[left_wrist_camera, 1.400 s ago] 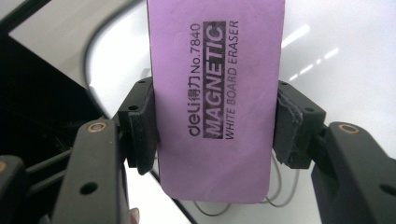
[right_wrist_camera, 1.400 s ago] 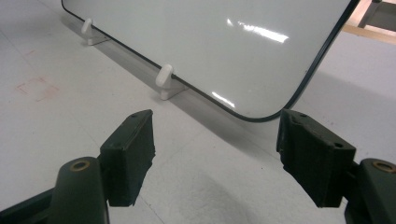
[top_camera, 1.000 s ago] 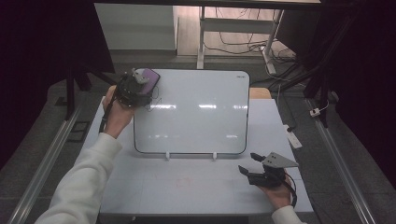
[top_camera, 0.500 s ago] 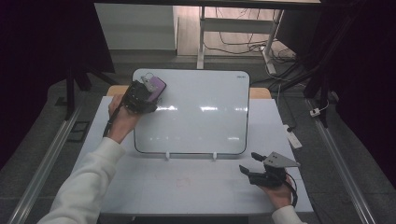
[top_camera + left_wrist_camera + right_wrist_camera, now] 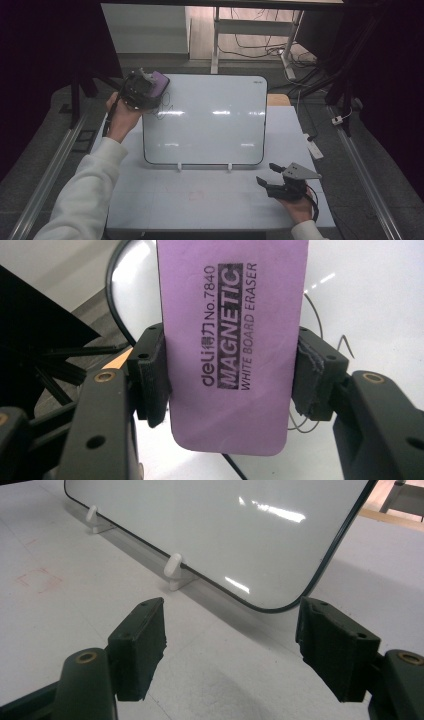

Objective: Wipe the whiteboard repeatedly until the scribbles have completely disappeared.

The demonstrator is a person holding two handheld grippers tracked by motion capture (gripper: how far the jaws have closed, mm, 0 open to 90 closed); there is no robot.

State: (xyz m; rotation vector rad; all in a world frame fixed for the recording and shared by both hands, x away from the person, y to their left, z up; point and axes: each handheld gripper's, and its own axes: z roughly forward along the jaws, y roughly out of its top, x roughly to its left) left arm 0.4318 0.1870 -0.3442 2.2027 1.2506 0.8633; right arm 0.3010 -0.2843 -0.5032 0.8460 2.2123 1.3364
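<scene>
- The left gripper (image 5: pixel 145 86) sits at the top left corner of a whiteboard (image 5: pixel 215 135), held by a hand in a white sleeve (image 5: pixel 85 195) that reaches in from the lower left.
- A purple eraser (image 5: pixel 232 340) stands clamped between the two black pads (image 5: pixel 152 375) of that gripper, one pad pressed on each long edge.
- In the left gripper view the eraser rises lengthwise out of the jaws, its rounded near end just below the pads and its far end running out of the top of the picture.
- From above, the eraser (image 5: pixel 159 82) shows as a purple block on the far side of the left gripper, over the board's corner. Whether it touches the board I cannot tell.
- The eraser's flat face carries black print along its length: "deli", "No.7840", "MAGNETIC", "WHITE BOARD ERASER".
- Thin dark pen scribbles (image 5: pixel 162 106) mark the board just beside the eraser; the rest of the board is plain white with glare streaks.
- The whiteboard has rounded corners and a dark rim, and leans on two small white feet (image 5: pixel 179 166) on a pale table (image 5: pixel 200 200).
- The right gripper (image 5: pixel 272 181) rests low at the near right of the table, well apart from the eraser, its jaws spread with nothing between them.
- In the right gripper view the board's lower corner (image 5: pixel 270 607) lies just ahead of the open pads.
</scene>
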